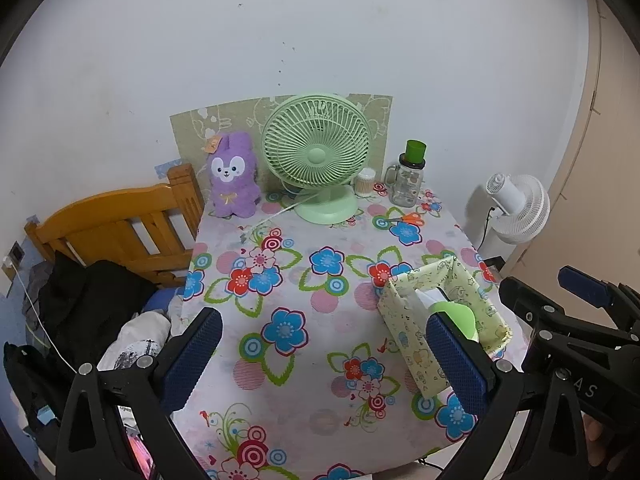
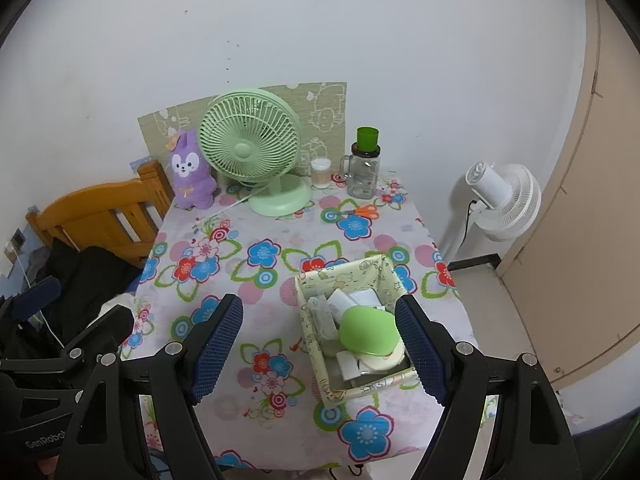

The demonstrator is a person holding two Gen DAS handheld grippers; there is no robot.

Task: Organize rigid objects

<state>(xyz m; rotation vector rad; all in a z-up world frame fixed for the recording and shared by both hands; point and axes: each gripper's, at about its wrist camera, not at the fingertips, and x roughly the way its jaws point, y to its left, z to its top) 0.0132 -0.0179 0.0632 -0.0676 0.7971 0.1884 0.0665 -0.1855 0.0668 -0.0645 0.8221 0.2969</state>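
The storage box (image 2: pixel 352 328) sits just ahead of the right gripper (image 2: pixel 320 344), nearer than the left gripper (image 1: pixel 324 356); both gape wide, empty.

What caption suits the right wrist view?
Open right gripper above a flowered table, beside a basket holding a green lid.

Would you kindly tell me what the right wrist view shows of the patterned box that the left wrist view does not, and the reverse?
Only the right wrist view looks down into the patterned box, showing white packets and a cream disc beside the green dome. Only the left wrist view shows the box's long outer side and, at its right edge, the right gripper from outside. Both show the green fan, purple plush, glass jar, orange scissors, white fan and floral tablecloth.
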